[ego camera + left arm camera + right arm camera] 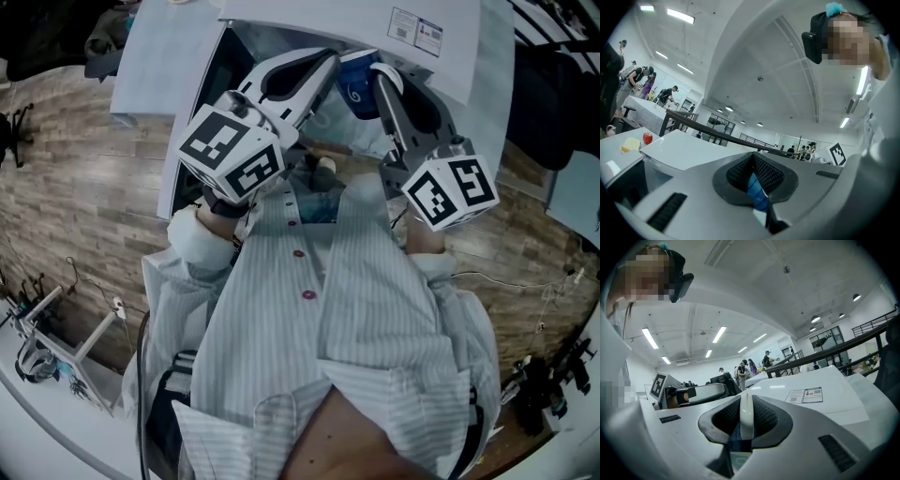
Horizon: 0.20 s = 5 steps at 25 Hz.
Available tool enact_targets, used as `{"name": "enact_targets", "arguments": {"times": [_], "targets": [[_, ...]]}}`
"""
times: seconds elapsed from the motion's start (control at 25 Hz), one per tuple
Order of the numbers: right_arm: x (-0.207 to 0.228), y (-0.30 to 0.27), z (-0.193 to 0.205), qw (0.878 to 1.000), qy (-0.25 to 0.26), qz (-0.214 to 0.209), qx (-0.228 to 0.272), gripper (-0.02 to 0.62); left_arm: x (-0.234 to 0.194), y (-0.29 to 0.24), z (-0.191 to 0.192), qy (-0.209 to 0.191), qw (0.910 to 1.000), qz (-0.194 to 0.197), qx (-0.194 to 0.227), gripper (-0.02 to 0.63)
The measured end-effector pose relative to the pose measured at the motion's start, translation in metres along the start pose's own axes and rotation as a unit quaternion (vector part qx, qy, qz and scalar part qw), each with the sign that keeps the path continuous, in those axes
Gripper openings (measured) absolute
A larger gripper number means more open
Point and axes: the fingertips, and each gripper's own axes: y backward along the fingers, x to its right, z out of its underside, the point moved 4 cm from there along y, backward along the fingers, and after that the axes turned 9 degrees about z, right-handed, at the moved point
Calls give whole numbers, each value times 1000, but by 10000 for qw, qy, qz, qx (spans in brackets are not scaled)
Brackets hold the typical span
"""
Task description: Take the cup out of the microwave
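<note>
1. Cup (357, 90) – blue, with a white mark on its wall. It is held out in front of the microwave (328, 23), just below the front edge of the white top, between the tips of the two grippers. The head view does not show clearly whether its long axis is upright or tilted.
2. Left gripper (326, 71) – fingers drawn narrow and pinched on the cup. Its own view shows a blue strip (757, 193) clamped between the ribbed pads (739, 172).
3. Right gripper (383, 81) – fingers likewise closed on the cup. Its own view shows a white edge standing between the pads with blue below it (739, 444) (probably rim and wall seen edge-on).
4. Edges and room – the two grippers converge from the person's chest, tips close together with the cup filling the gap. The microwave top overhangs just beyond them. The door (192, 112) hangs open to the left, its dark inner face beside the left gripper.
5. Surroundings – the striped shirt (356, 309) fills the near space. A wood-plank floor (84, 159) lies on either side. A label (806, 395) is on the microwave top. A small red round thing (647, 138) and a yellow block (631, 144) sit on a white surface far left. People stand in the background hall.
</note>
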Motion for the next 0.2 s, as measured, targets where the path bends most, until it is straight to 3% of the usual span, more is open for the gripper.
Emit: {"name": "enact_targets", "arguments": {"times": [0.2], "targets": [[3, 2, -2, 10000, 31, 34, 59, 86, -5, 0, -15, -44, 9999, 82, 112, 9]]}}
